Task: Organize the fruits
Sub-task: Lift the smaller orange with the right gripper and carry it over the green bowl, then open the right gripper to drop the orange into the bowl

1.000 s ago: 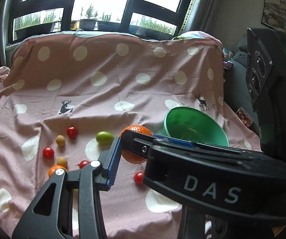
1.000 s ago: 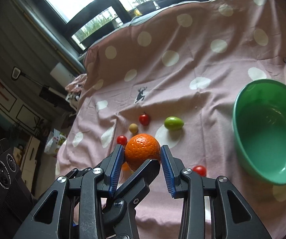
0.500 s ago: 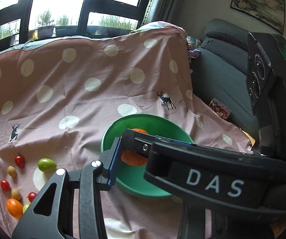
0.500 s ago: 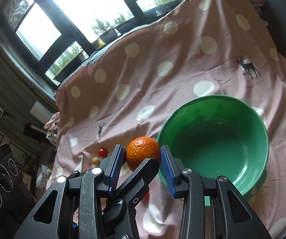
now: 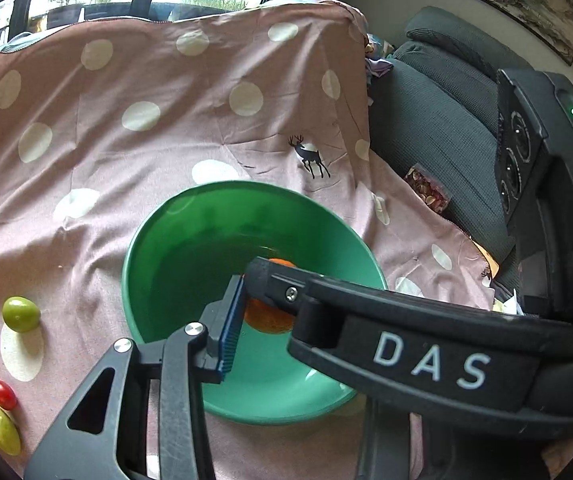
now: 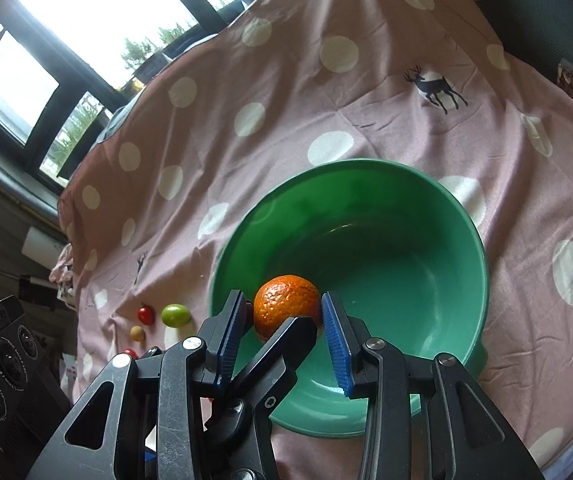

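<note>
An orange (image 6: 286, 303) sits between the blue pads of my right gripper (image 6: 282, 320), which is shut on it above the near left inside of the green bowl (image 6: 438, 216). In the left wrist view the same orange (image 5: 268, 318) shows partly behind a black gripper arm, over the bowl (image 5: 158, 240). My left gripper (image 5: 262, 304) has one blue pad (image 5: 230, 324) beside the orange; its other finger is hidden by the black arm marked DAS. Small tomatoes and a green fruit (image 5: 20, 314) lie on the cloth left of the bowl.
A pink polka-dot cloth (image 5: 146, 120) covers the surface. A dark sofa (image 5: 438, 112) with a snack packet (image 5: 426, 192) stands to the right. A black device (image 6: 2, 364) is at the lower left of the right wrist view. Windows are behind.
Both grippers have moved right with the orange, from above the loose fruit on the cloth to over the green bowl, and lower into it.
</note>
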